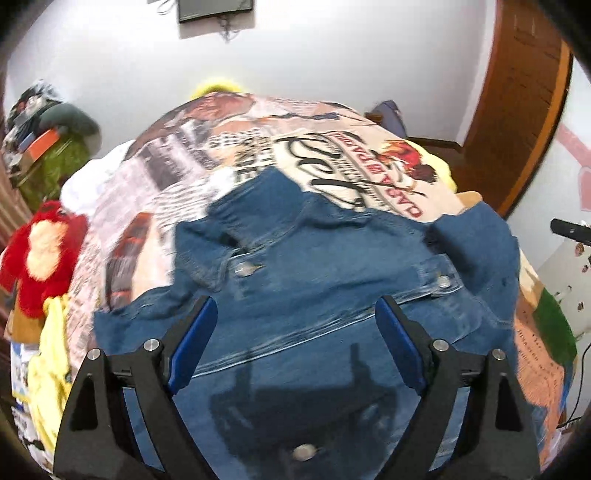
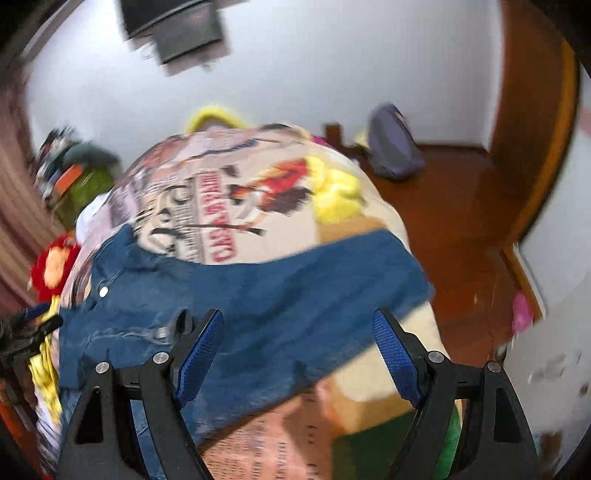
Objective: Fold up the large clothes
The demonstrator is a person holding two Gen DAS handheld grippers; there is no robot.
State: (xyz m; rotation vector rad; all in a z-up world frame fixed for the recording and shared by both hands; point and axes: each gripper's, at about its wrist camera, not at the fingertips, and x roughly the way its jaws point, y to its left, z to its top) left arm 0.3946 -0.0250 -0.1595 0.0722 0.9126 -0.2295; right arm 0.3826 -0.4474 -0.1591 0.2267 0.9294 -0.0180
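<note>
I see a blue denim jacket [image 1: 332,266] lying spread on a bed with a printed bedcover [image 1: 155,192], which shows newspaper-like pictures and big letters. In the left wrist view the jacket fills the lower middle; its collar points away from me and metal buttons [image 1: 243,267] are visible on the chest flaps. My left gripper [image 1: 295,321] stands wide apart above the denim, with its blue pads [image 1: 194,347] on each side, and nothing is between them. I cannot tell if the fingertips touch the cloth.

In the right wrist view the jacket [image 2: 295,295] lies across the middle, and one sleeve reaches toward the right edge of the bed. My right gripper [image 2: 297,332] is also spread wide and holds nothing; it is above the lower edge of the denim, where the bedcover [image 2: 258,435] shows orange printed text. This view is blurred, so small details are not sure.

A red plush toy [image 1: 40,254] sits at the left side of the bed, and some yellow cloth [image 1: 48,376] is below it. A dark screen [image 1: 216,9] is on the white wall. The wooden floor [image 2: 454,229] is right of the bed, and a grey-purple bag [image 2: 393,144] rests on it near the wall.
</note>
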